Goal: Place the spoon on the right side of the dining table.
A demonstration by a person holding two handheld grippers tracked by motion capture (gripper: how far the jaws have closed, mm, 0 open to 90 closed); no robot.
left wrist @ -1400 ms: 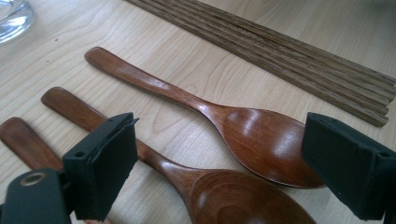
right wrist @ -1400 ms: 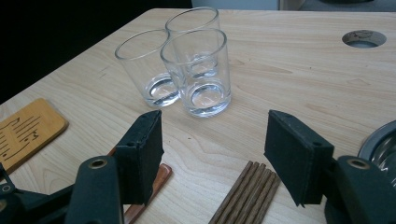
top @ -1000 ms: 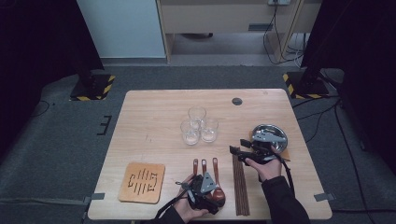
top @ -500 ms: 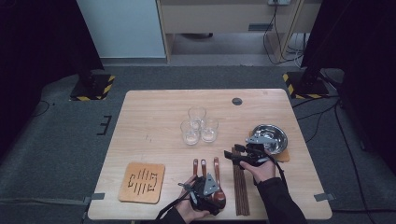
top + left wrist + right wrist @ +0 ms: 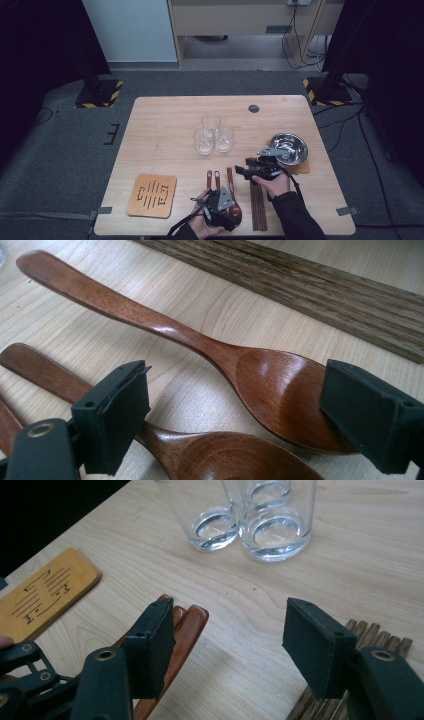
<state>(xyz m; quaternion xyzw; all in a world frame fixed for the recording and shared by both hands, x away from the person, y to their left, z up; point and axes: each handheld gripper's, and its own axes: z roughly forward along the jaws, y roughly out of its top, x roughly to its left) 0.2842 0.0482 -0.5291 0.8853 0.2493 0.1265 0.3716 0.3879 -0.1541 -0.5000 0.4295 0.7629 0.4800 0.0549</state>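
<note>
Three dark wooden spoons (image 5: pixel 218 178) lie side by side near the table's front edge. My left gripper (image 5: pixel 227 206) is low over their bowls. In the left gripper view its jaws have just been closing and straddle one spoon's bowl (image 5: pixel 285 395); the right pad (image 5: pixel 370 415) meets the bowl's rim, while the left pad (image 5: pixel 115 415) stands off it, over a second spoon's neck (image 5: pixel 160 440). My right gripper (image 5: pixel 243 168) hovers open and empty above bare table, between the spoon handles (image 5: pixel 187 625) and a bundle of chopsticks (image 5: pixel 370 630).
Three glasses (image 5: pixel 212 134) stand clustered mid-table. A steel bowl (image 5: pixel 290 147) rests on a mat at the right. A wooden coaster (image 5: pixel 152 195) lies front left. The chopstick bundle (image 5: pixel 257 210) lies right of the spoons.
My right gripper has moved left and down, from beside the steel bowl to above the spoon handles. The left gripper has stayed over the spoon bowls.
</note>
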